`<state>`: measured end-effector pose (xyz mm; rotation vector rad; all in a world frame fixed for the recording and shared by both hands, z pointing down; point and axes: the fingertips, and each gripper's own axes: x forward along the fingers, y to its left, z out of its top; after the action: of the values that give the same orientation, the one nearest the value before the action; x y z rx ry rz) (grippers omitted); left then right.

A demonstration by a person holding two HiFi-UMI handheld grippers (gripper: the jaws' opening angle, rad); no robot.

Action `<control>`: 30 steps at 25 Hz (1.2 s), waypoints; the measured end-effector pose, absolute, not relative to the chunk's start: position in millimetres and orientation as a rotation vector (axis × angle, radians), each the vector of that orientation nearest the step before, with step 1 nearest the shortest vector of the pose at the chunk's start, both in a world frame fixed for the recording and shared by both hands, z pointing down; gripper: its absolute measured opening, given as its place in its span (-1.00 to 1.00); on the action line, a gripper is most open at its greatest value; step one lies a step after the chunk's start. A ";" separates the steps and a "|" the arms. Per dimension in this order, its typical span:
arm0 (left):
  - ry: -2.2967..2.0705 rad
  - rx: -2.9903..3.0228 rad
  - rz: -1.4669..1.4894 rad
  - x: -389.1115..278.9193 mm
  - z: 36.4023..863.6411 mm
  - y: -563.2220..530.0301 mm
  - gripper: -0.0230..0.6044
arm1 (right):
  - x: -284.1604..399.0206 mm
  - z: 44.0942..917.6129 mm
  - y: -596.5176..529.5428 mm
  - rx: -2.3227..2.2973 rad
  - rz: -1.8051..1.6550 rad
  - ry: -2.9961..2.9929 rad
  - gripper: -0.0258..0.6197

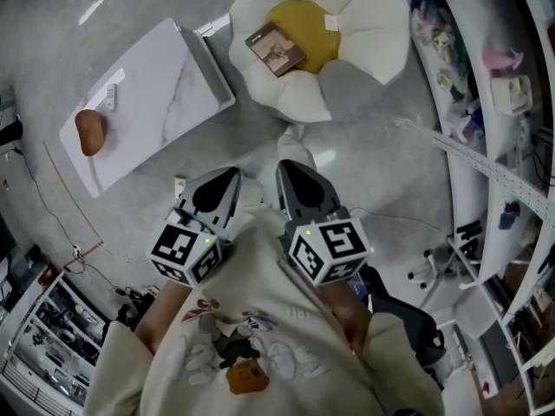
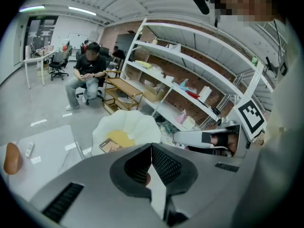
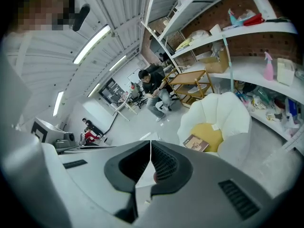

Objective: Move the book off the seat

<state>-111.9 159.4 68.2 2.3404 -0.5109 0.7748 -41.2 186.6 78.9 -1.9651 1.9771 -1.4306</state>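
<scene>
A brown book (image 1: 275, 48) lies on the yellow cushion of a white flower-shaped seat (image 1: 364, 24) on the floor ahead of me. The book (image 2: 111, 146) shows in the left gripper view above the jaws, and the book (image 3: 195, 143) sits right of the jaws in the right gripper view. My left gripper (image 1: 227, 178) and right gripper (image 1: 290, 173) hang side by side in front of my chest, well short of the seat. Both are shut with nothing between the jaws.
A low white marble-look table (image 1: 143, 102) stands left of the seat, with a brown loaf-like object (image 1: 90, 132) and a small remote (image 1: 111, 97) on it. White shelving (image 1: 494, 102) with clutter runs along the right. A seated person (image 2: 88, 75) is far back.
</scene>
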 end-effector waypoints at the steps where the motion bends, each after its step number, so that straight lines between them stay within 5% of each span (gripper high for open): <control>1: -0.512 2.338 0.780 -102.7 68.0 158.2 -0.89 | -30.9 81.1 183.8 -1.960 -1.443 1.969 -0.89; 30: -0.592 2.165 0.864 -42.9 323.5 60.6 -0.89 | 18.4 293.1 85.6 -1.994 -1.446 2.210 -0.89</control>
<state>-42.9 60.6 323.5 2.1648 -0.5923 0.8640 18.4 85.6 293.1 -1.9939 2.2097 -1.4462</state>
